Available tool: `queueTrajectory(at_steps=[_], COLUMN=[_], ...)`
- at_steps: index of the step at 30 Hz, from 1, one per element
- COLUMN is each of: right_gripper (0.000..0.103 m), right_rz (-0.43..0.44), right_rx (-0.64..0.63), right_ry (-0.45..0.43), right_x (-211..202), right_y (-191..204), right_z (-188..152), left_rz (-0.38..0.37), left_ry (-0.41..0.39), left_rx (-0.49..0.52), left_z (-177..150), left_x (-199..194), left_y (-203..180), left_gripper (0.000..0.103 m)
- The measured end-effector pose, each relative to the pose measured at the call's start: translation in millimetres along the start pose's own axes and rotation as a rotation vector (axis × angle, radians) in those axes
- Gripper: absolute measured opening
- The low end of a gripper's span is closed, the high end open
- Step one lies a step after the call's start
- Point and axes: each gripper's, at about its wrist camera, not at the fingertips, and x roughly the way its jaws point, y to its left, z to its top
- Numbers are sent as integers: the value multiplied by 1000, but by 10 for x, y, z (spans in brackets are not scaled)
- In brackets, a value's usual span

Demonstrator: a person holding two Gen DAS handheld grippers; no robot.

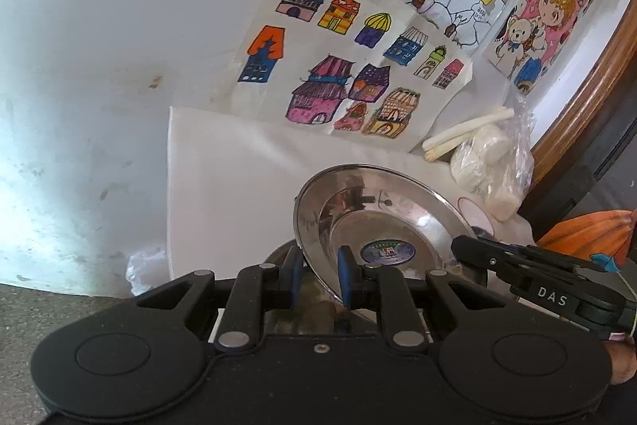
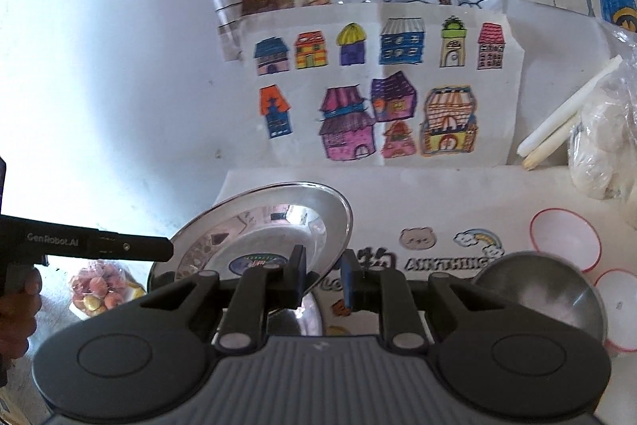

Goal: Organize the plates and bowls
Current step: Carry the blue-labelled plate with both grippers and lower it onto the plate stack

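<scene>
A shiny steel plate (image 1: pixel 378 218) with a round blue sticker is held up tilted between both grippers. My left gripper (image 1: pixel 320 275) has its blue pads around the plate's left rim. My right gripper (image 2: pixel 324 275) has its pads around the plate's (image 2: pixel 262 226) right rim. Each gripper shows as a black bar in the other view. A steel bowl (image 2: pixel 537 301) sits on the table at lower right, beside two white bowls with red rims (image 2: pixel 565 237). Another steel dish (image 2: pixel 302 317) lies under the right gripper, mostly hidden.
Coloured drawings of houses (image 2: pixel 378 94) hang on the white wall behind. A white printed table cover (image 2: pixel 438 210) holds a plastic bag of white lumps (image 2: pixel 597 154) and white sticks (image 2: pixel 565 114). A bag of fruit (image 2: pixel 99 293) lies at left. A wooden frame (image 1: pixel 589 98) stands at right.
</scene>
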Motion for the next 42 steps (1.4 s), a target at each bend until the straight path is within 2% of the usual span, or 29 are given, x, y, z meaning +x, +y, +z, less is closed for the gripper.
queueTrajectory(at_steps=[12,23,31,38,42], right_gripper=[24,24,24,24,24], right_rz=[-42,-23,-23,-27,-32], right_rx=[-11,3,11,22,22], right_ry=[-1,64,92,110,113], right_x=[-60,50,67,100,98], right_y=[252,278,307,322,322], right_z=[-281,-452,-486,-468,-490], left_rz=[67,94,100,116,121], left_ry=[23,42,63,89,103], left_rx=[59,81,88,95,101], left_z=[-193,-225,-227,-233,-229], left_x=[-92,-95,-72,-14,14], left_y=[19,21,8,-28,-43], left_gripper=[20,20,21,27,27])
